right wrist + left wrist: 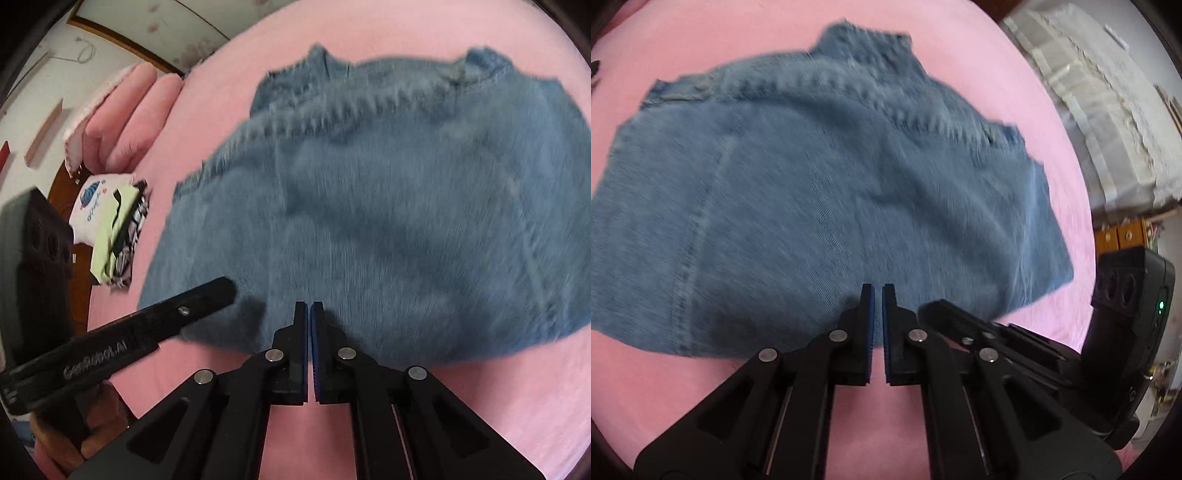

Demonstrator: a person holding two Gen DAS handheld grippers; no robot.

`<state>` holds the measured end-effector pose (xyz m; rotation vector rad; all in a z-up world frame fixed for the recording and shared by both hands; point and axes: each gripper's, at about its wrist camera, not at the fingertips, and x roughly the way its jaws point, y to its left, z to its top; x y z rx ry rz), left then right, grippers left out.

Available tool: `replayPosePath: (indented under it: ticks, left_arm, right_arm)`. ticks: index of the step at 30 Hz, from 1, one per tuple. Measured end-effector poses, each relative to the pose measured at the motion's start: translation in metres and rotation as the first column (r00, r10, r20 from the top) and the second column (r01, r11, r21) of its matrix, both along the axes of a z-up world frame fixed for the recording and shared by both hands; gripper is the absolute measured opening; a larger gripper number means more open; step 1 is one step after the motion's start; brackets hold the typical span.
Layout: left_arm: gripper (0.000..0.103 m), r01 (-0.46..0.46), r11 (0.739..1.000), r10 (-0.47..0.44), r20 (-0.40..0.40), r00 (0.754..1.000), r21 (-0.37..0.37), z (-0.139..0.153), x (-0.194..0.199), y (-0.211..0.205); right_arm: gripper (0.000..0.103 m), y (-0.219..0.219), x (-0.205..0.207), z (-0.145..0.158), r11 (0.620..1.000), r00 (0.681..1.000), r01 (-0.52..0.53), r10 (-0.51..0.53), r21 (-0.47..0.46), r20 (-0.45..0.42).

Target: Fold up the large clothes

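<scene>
Folded jeans (827, 184) lie flat on the pink bed (1015, 62). Left claw (878, 291) and right claw (308, 308) both narrow, jaws together, holding nothing, tips over the jeans' near edge. Clothes pile (110, 229) lies left of the jeans.

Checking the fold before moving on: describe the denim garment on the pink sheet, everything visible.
The denim garment is faded blue jeans cloth, folded into a compact, roughly rectangular bundle lying flat on the pink sheet. A puckered stitched seam curves across its far part, a straight seam runs down one side, and waistband-like edges stick out at the far end. Neither gripper holds it. The picture is motion-blurred.
</scene>
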<state>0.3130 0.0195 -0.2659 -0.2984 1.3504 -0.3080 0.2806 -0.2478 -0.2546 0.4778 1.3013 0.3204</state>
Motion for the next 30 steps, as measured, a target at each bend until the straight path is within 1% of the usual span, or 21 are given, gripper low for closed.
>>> replayPosePath:
  ticks: [1,4,6,8,10,11,12,13,14,15,17,18,21,22,23,25,26,27,28,29,30]
  left_arm:
    - [0.002,0.007,1.000,-0.007,-0.022,1.000,-0.006,-0.007,-0.002,-0.003]
    - [0.002,-0.016,1.000,0.014,-0.071,0.997,-0.026,-0.026,-0.005,-0.005]
    - [0.002,-0.043,0.999,0.041,-0.078,0.996,-0.022,-0.035,-0.004,-0.003]
    - [0.000,-0.087,0.995,0.089,-0.037,0.995,0.042,-0.040,-0.002,0.003]
    - [0.000,-0.119,0.991,0.120,-0.011,0.993,0.055,-0.040,0.000,0.009]
    - [0.000,-0.146,0.987,0.145,0.008,0.989,0.069,-0.039,0.000,0.013]
    - [0.000,-0.165,0.981,0.162,0.030,0.986,0.107,-0.037,0.000,0.018]
    - [0.000,-0.177,0.974,0.172,0.050,0.984,0.141,-0.035,-0.001,0.023]
    - [0.000,-0.188,0.968,0.179,0.066,0.982,0.167,-0.032,-0.002,0.027]
    - [0.000,-0.197,0.960,0.184,0.085,0.979,0.199,-0.029,-0.004,0.033]
    - [0.000,-0.206,0.954,0.185,0.110,0.977,0.219,-0.027,-0.009,0.047]
    - [0.000,-0.214,0.942,0.188,0.121,0.975,0.257,-0.026,-0.012,0.053]
    - [0.000,-0.207,0.916,0.170,0.134,0.976,0.344,-0.025,-0.019,0.078]
    - [0.000,-0.220,0.893,0.181,0.135,0.974,0.392,-0.025,-0.021,0.090]
    - [0.000,-0.226,0.875,0.192,0.123,0.974,0.428,-0.028,-0.022,0.102]
    - [0.000,-0.264,0.864,0.243,0.104,0.964,0.429,-0.034,-0.029,0.129]
    - [0.000,-0.283,0.859,0.267,0.099,0.959,0.426,-0.037,-0.033,0.142]
    - [0.000,-0.292,0.855,0.278,0.098,0.956,0.429,-0.037,-0.038,0.153]
    - [0.000,-0.299,0.851,0.284,0.100,0.954,0.431,-0.038,-0.042,0.161]
    - [0.000,-0.299,0.850,0.279,0.110,0.954,0.433,-0.039,-0.045,0.169]
    - [0.000,-0.293,0.849,0.270,0.115,0.956,0.441,-0.039,-0.042,0.172]
  right_arm:
    - [0.002,-0.001,-0.003,-0.006,1.000,1.000,0.004,-0.004,0.010,-0.005]
    - [0.001,-0.003,-0.003,-0.022,0.999,1.000,0.006,-0.006,0.032,-0.004]
    - [0.001,-0.003,0.000,-0.027,1.000,1.000,-0.007,0.007,0.009,0.009]
    - [0.001,-0.004,0.008,-0.029,1.000,1.000,-0.013,0.013,-0.011,0.021]
    - [0.001,-0.009,0.013,-0.027,1.000,0.999,-0.013,0.014,-0.024,0.033]
    - [0.001,-0.014,0.016,-0.025,0.999,0.999,-0.003,0.006,-0.049,0.052]
    - [0.001,-0.020,0.018,-0.024,0.997,0.998,0.007,-0.001,-0.083,0.067]
    - [0.000,-0.028,0.020,-0.022,0.997,0.998,0.010,-0.004,-0.078,0.070]
    - [0.000,-0.040,0.021,-0.022,0.998,0.997,0.031,-0.027,-0.060,0.071]
    - [0.000,-0.050,0.020,-0.022,0.997,0.996,0.053,-0.049,-0.064,0.072]
    - [0.000,-0.069,0.019,-0.021,0.996,0.995,0.068,-0.063,-0.058,0.077]
    - [0.000,-0.076,0.018,-0.020,0.996,0.995,0.065,-0.061,-0.056,0.079]
    - [0.000,-0.090,0.013,-0.011,0.982,0.994,0.048,-0.029,-0.181,0.108]
    - [0.000,-0.099,0.012,-0.010,0.966,0.993,0.060,-0.033,-0.251,0.110]
    - [0.000,-0.106,0.012,-0.011,0.959,0.993,0.074,-0.045,-0.274,0.108]
    - [0.000,-0.127,0.010,-0.013,0.968,0.992,0.104,-0.082,-0.230,0.100]
    - [0.000,-0.137,0.008,-0.012,0.938,0.989,0.133,-0.105,-0.319,0.104]
    - [0.000,-0.144,0.007,-0.012,0.933,0.989,0.129,-0.097,-0.336,0.109]
    - [0.000,-0.153,0.005,-0.011,0.908,0.988,0.143,-0.109,-0.393,0.109]
    - [0.000,-0.159,0.004,-0.011,0.894,0.986,0.156,-0.121,-0.420,0.111]
    - [0.000,-0.167,0.003,-0.010,0.891,0.984,0.171,-0.135,-0.421,0.113]
